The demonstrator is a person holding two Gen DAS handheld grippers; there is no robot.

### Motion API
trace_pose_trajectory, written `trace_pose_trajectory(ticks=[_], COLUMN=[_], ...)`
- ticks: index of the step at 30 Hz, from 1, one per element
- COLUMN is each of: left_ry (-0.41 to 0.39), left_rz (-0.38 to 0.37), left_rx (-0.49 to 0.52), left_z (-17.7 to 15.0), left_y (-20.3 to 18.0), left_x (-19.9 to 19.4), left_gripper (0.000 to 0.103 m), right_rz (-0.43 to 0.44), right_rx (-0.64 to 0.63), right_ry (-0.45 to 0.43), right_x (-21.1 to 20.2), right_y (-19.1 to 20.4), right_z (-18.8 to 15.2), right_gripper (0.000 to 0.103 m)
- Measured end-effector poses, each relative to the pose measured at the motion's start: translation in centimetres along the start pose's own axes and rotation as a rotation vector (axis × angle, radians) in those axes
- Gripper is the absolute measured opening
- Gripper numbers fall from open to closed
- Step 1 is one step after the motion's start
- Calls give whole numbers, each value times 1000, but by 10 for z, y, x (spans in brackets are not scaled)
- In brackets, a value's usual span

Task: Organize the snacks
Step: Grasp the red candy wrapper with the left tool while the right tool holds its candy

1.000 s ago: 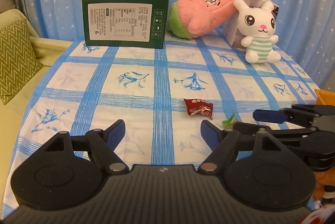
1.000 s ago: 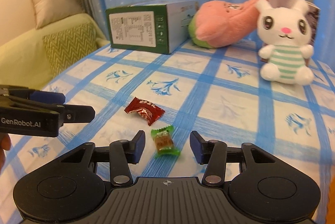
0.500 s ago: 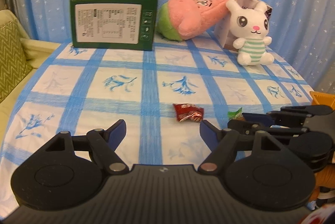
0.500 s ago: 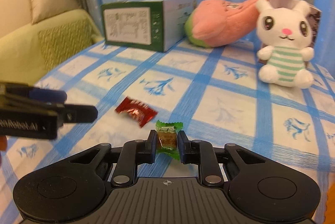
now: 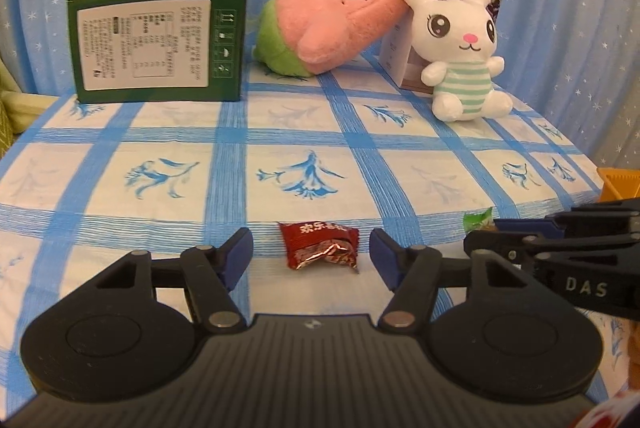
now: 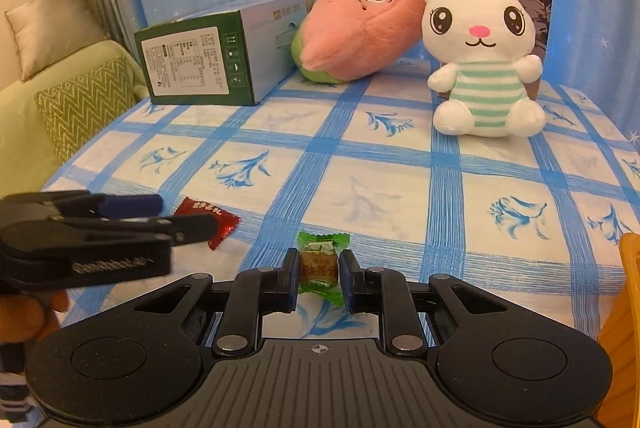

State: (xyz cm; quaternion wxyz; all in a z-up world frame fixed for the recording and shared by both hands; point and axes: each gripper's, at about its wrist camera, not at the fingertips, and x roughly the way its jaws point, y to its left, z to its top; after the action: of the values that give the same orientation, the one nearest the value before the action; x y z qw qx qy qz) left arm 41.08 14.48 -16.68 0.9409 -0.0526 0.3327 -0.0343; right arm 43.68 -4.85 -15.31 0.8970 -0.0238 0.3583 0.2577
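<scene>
A red wrapped candy (image 5: 320,245) lies on the blue checked tablecloth, between the open fingers of my left gripper (image 5: 311,255). It also shows in the right wrist view (image 6: 212,221), partly behind the left gripper's fingers (image 6: 132,206). My right gripper (image 6: 319,273) is shut on a green wrapped candy (image 6: 320,262), held just above the cloth. In the left wrist view the right gripper (image 5: 516,234) comes in from the right with the green candy (image 5: 478,219) at its tip.
A green box (image 5: 158,42), a pink plush (image 5: 332,28), a white bunny plush (image 5: 460,52) and a grey carton (image 5: 404,44) stand along the table's far side. An orange container (image 5: 618,182) sits at the right edge. A sofa with cushions (image 6: 76,100) is on the left.
My right gripper closed on the green candy and lifted it slightly. My left gripper moved forward and right, so the red candy now lies between its open fingers.
</scene>
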Motion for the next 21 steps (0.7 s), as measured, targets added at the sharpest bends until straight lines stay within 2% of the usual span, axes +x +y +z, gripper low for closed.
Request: trace_pose_trajectory(ticks=[9, 12, 21], left_ry=[-14, -17, -7], left_rz=[18, 34, 28], left_rx=[21, 33, 40], left_z=[-1, -3, -6], left_y=[-9, -9, -17], left_x=[10, 9, 1], left_gripper=[41, 33, 30], right_rz=[-1, -2, -6], right_rx=[12, 11, 14], right_ry=[-1, 2, -5], right_x=[-1, -1, -5], right_y=[-4, -3, -6], right_z=[1, 1, 1], right_gripper=[21, 21, 21])
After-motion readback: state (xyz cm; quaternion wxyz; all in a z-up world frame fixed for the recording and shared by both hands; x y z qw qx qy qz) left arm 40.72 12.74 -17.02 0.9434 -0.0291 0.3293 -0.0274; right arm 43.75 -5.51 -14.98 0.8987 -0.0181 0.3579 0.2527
